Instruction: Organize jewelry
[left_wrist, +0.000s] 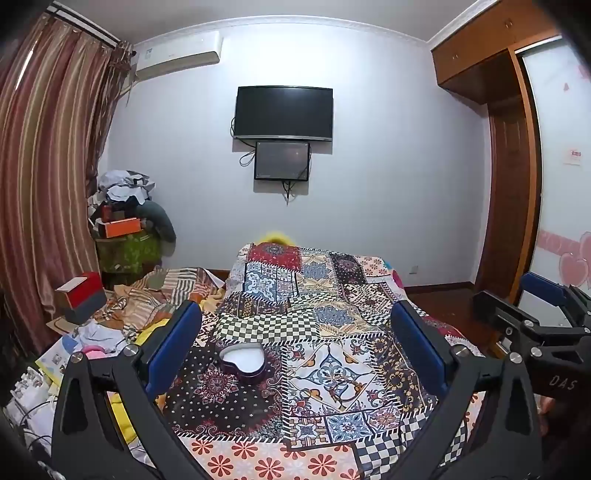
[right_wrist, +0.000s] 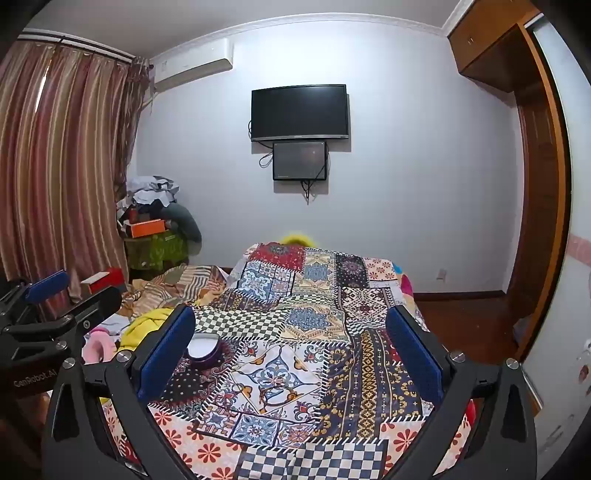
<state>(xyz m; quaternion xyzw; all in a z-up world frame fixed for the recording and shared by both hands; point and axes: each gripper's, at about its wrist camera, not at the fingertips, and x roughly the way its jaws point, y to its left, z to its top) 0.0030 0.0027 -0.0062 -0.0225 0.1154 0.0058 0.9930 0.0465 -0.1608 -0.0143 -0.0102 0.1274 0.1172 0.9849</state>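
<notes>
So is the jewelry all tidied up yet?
Not yet, it looks barely started. The heart-shaped box sits open on the patchwork blanket, and its white inside looks empty. Both grippers, left and right, are open and holding nothing. No jewelry shows anywhere, so finding it and putting it in the box is all still left.

A heart-shaped box (left_wrist: 242, 363) lies open on the bed (left_wrist: 332, 369), toward its left side. Left of the bed sits a heap of clothes and papers (left_wrist: 92, 339), with a small box (left_wrist: 79, 295) behind it and a stacked pile (left_wrist: 125, 221) in the corner. On the wall behind the bed, a television (left_wrist: 284, 112) hangs above a smaller screen (left_wrist: 282, 160). A wardrobe (left_wrist: 498, 147) stands at right.
</notes>
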